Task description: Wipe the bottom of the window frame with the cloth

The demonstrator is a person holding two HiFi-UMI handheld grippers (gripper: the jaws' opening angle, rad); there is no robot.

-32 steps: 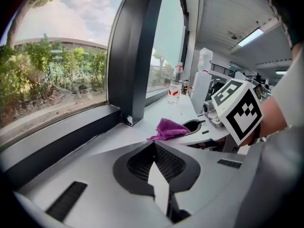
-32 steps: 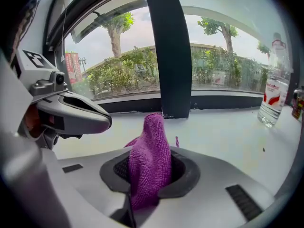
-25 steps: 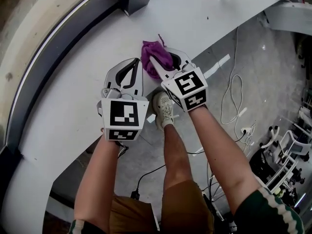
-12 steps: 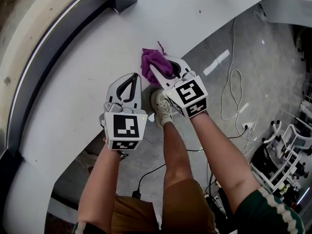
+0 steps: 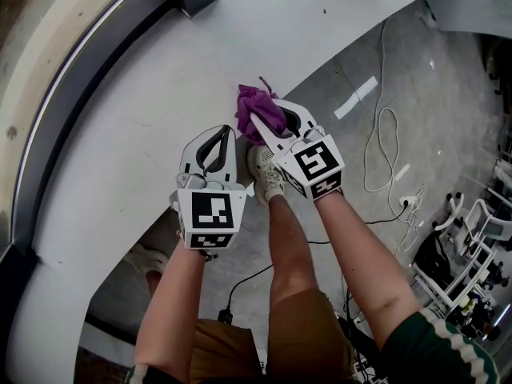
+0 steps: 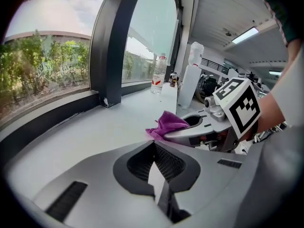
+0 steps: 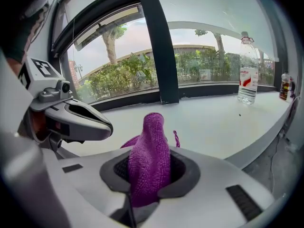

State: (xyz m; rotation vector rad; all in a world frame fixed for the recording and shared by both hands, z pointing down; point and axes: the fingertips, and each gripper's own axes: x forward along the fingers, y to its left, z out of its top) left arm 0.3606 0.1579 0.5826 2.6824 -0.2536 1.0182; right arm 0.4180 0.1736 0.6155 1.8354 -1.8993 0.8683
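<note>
Our right gripper [image 5: 258, 123] has its two jaws pressed on the purple cloth [image 5: 258, 107]. In the right gripper view the cloth [image 7: 149, 148] sticks up out of the jaws like a little hat, and more of it spills out in front. The front of the cloth rests on the white sill [image 5: 152, 94], close to the sill's near edge.

Our left gripper [image 5: 222, 134] is just beside the right one, on its left. Its jaws are together with nothing between them. It sits low over the sill and does not touch the cloth. In the left gripper view the cloth [image 6: 168, 123] lies ahead and to the right.

Past the sill runs the dark window frame [image 5: 80, 86], well apart from the cloth. A water bottle [image 7: 248, 72] stands far along the sill. Below us we see our shoe [image 5: 269, 178] and a white cord [image 5: 382, 154] on the floor.
</note>
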